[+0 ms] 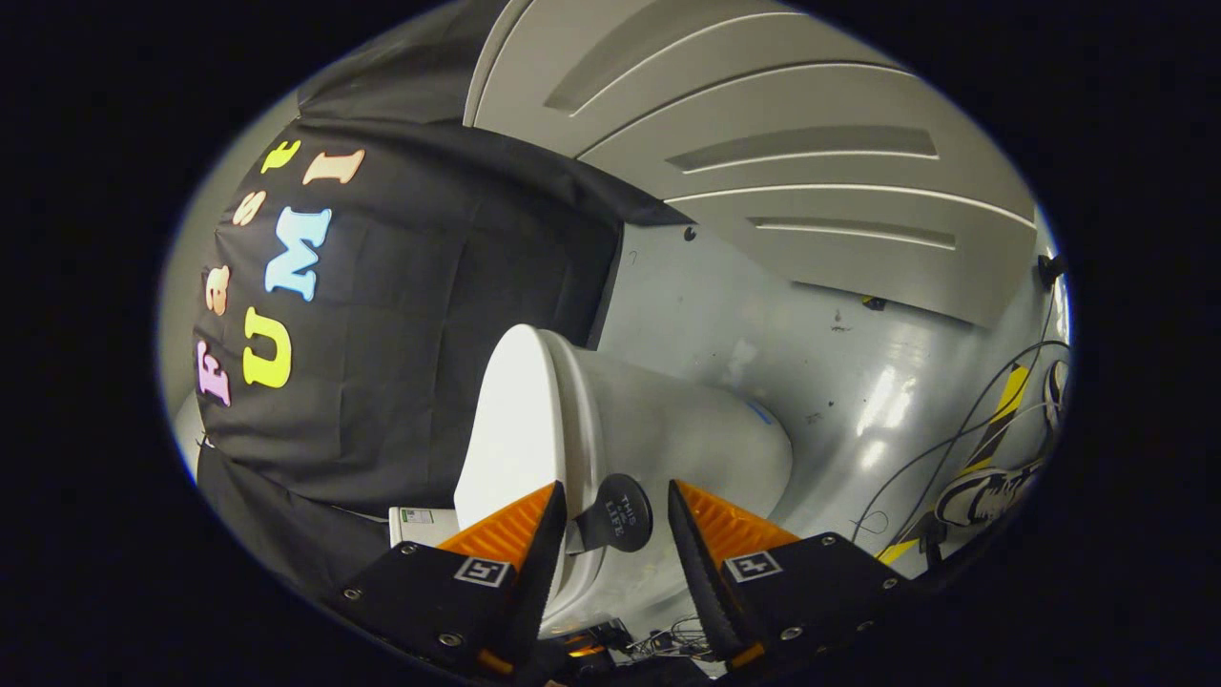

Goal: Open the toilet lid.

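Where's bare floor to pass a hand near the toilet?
Bare floor lies between the toilet and the cables. It is crowded by the cables and shoe. The gripper is open around the lid's round tab.

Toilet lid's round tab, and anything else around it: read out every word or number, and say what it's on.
The round black tab on the toilet lid, between the open gripper fingers: pale print, too small to read surely.
The white box beside the toilet: sticker, too blurred.
The gripper's square markers: patterns, no words.
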The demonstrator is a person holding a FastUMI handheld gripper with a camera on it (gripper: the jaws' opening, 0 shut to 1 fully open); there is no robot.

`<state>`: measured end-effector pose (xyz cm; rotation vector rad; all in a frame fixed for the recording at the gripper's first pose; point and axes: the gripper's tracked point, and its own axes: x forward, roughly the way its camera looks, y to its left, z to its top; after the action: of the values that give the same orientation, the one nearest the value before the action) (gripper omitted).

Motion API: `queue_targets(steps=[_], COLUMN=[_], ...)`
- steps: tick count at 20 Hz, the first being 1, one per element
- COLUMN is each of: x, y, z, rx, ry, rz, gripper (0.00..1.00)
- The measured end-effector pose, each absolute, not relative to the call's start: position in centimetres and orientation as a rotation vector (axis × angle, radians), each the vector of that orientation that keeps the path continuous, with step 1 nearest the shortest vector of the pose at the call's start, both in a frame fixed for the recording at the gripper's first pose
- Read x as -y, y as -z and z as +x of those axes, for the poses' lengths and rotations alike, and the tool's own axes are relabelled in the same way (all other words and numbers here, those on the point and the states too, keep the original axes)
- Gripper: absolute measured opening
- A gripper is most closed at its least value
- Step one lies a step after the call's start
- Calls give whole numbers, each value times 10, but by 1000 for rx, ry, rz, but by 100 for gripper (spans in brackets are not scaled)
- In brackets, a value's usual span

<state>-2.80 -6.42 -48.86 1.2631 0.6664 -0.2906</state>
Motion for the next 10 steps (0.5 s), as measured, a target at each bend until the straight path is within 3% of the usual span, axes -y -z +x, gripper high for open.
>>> queue_targets(steps=[10], x=[56], y=[493], z=[-21], rx=[-651], ry=[261], rz=[1315], gripper=[29])
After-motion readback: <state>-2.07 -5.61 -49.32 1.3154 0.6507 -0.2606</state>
